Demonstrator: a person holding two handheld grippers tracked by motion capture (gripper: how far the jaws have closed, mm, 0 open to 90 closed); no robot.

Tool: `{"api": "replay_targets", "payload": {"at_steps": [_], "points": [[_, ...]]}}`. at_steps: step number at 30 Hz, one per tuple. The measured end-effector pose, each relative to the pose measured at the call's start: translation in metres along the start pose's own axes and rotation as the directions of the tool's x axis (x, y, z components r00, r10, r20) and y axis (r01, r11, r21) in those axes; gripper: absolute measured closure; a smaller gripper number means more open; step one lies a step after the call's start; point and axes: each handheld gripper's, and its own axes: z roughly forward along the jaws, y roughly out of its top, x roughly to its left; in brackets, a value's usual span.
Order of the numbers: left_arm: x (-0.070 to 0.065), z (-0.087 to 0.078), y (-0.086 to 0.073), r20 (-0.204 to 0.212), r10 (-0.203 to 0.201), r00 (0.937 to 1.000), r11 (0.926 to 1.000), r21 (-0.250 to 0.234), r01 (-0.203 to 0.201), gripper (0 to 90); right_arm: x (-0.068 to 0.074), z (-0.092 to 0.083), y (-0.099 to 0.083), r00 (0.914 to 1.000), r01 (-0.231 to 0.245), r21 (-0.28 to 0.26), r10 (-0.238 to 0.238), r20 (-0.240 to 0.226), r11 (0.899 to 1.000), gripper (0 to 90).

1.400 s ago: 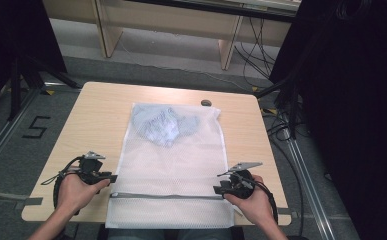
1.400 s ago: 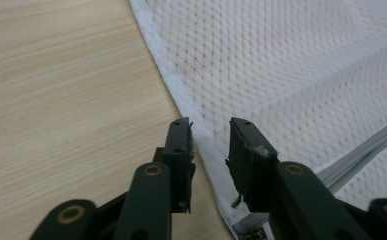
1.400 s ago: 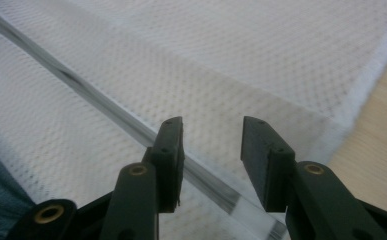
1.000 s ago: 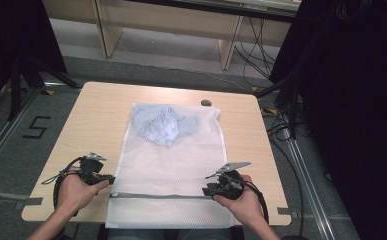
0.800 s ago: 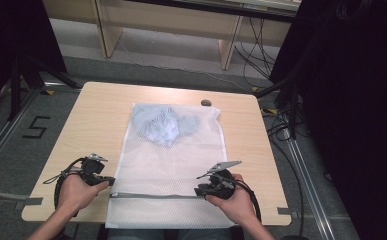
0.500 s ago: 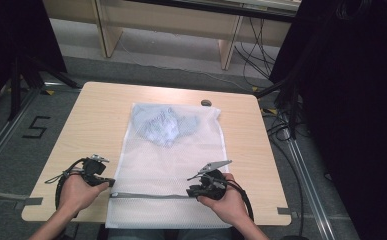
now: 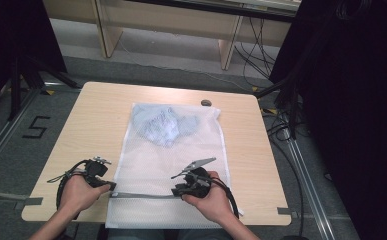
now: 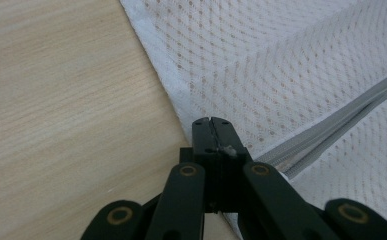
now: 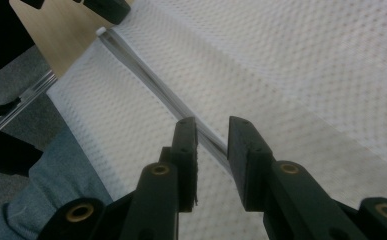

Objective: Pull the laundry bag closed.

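The right gripper [image 9: 212, 125] has its fingers apart, having just been opening, astride the grey zipper [image 9: 156, 85] of the white mesh bag [image 7: 173, 155] without pressing it. The left gripper [image 8: 212, 125] has its fingers clamped together on the bag's edge at the zipper's end. The bag lies flat on the wooden surface [image 7: 96, 120], a pale blue cloth [image 7: 163, 125] inside its far end.

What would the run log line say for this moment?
left gripper: shut on mesh bag corner by zipper | right gripper: open, straddling zipper | blue garment: inside bag
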Motion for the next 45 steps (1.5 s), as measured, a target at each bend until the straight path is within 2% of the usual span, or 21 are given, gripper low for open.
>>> {"api": "replay_targets", "payload": {"at_steps": [4,5,7,8,10,11,12,13,14,15,21,22,23,25,28,29,30,34,36,44,45], "points": [[0.001,0.000,-0.001,-0.006,0.002,1.0000,0.9998,0.022,-0.002,89.3,0.009,0.009,0.009,0.9996,0.017,0.011,-0.016,-0.021,1.000,74.2],[0.001,0.001,-0.001,-0.006,0.002,1.0000,0.9997,0.023,-0.001,89.3,0.010,0.012,0.012,0.9990,0.039,0.007,-0.039,-0.023,0.999,74.1],[0.001,0.001,-0.001,-0.007,-0.001,1.0000,0.9997,0.023,0.001,89.3,0.013,0.013,0.014,0.9992,0.030,0.015,-0.029,-0.029,0.999,74.0],[0.002,0.001,-0.001,-0.002,-0.001,1.0000,0.9998,0.022,0.001,89.3,0.014,0.016,0.015,0.9982,0.050,0.012,-0.049,-0.033,0.999,73.9],[0.002,0.001,0.000,-0.003,-0.001,1.0000,0.9996,0.028,0.001,89.3,0.018,0.020,0.018,0.9979,0.051,0.019,-0.050,-0.041,0.999,73.7],[-0.002,0.003,-0.002,-0.001,-0.052,0.9987,0.9986,0.006,0.052,89.3,0.021,0.024,0.020,0.9979,0.050,0.028,-0.048,-0.043,0.998,73.5],[-0.002,0.003,-0.002,-0.001,-0.052,0.9987,0.9986,0.006,0.052,89.3,0.021,0.024,0.020,0.9979,0.050,0.028,-0.048,-0.043,0.998,73.5],[-0.001,0.002,-0.001,0.000,-0.025,0.9997,0.9995,0.020,0.025,89.3,0.023,0.028,0.022,0.9977,0.051,0.036,-0.049,-0.047,0.998,73.3],[-0.001,0.002,-0.001,0.000,-0.025,0.9997,0.9995,0.020,0.025,89.3,0.023,0.028,0.022,0.9977,0.051,0.036,-0.049,-0.047,0.998,73.3],[0.001,0.002,-0.001,-0.004,-0.003,1.0000,0.9998,0.021,0.003,89.3,0.024,0.029,0.023,0.9978,0.047,0.043,-0.045,-0.049,0.998,73.1],[0.002,0.002,-0.001,-0.002,0.000,1.0000,0.9995,0.031,0.000,89.3,0.036,0.043,0.030,0.9964,0.052,0.051,-0.049,-0.070,0.997,72.4],[-0.001,0.002,-0.002,0.000,-0.052,0.9987,0.9983,0.026,0.052,89.2,0.040,0.049,0.033,0.9956,0.057,0.062,-0.052,-0.078,0.996,72.0],[-0.001,0.002,-0.001,0.002,-0.050,0.9987,0.9984,0.026,0.050,89.2,0.041,0.051,0.034,0.9951,0.056,0.064,-0.051,-0.085,0.996,72.0],[0.002,0.002,-0.001,0.003,-0.010,0.9999,0.9995,0.031,0.010,89.2,0.045,0.056,0.036,0.9947,0.057,0.068,-0.051,-0.090,0.996,71.8],[0.002,0.002,-0.001,0.007,-0.009,0.9999,0.9994,0.035,0.009,89.2,0.049,0.064,0.040,0.9929,0.058,0.067,-0.051,-0.108,0.996,71.8],[0.000,0.002,-0.002,0.009,-0.052,0.9986,0.9983,0.027,0.052,89.2,0.050,0.067,0.040,0.9928,0.060,0.066,-0.052,-0.108,0.996,71.7],[0.000,0.002,-0.002,0.009,-0.052,0.9986,0.9983,0.027,0.052,89.2,0.051,0.069,0.041,0.9927,0.058,0.068,-0.051,-0.110,0.996,71.6],[0.002,0.002,-0.001,0.008,-0.012,0.9999,0.9994,0.034,0.012,89.3,0.053,0.077,0.045,0.9917,0.046,0.070,-0.038,-0.123,0.996,71.5],[0.002,0.002,-0.001,0.007,-0.011,0.9999,0.9994,0.033,0.011,89.2,0.054,0.080,0.048,0.9914,0.055,0.066,-0.046,-0.122,0.996,71.7],[0.002,0.002,-0.002,0.004,-0.007,1.0000,0.9995,0.031,0.007,89.3,0.058,0.095,0.056,0.9882,0.020,0.090,-0.006,-0.153,0.996,76.0],[0.002,0.002,-0.002,0.004,-0.007,1.0000,0.9995,0.030,0.007,89.3,0.059,0.096,0.056,0.9895,0.010,0.090,0.004,-0.145,0.996,76.1]]}}
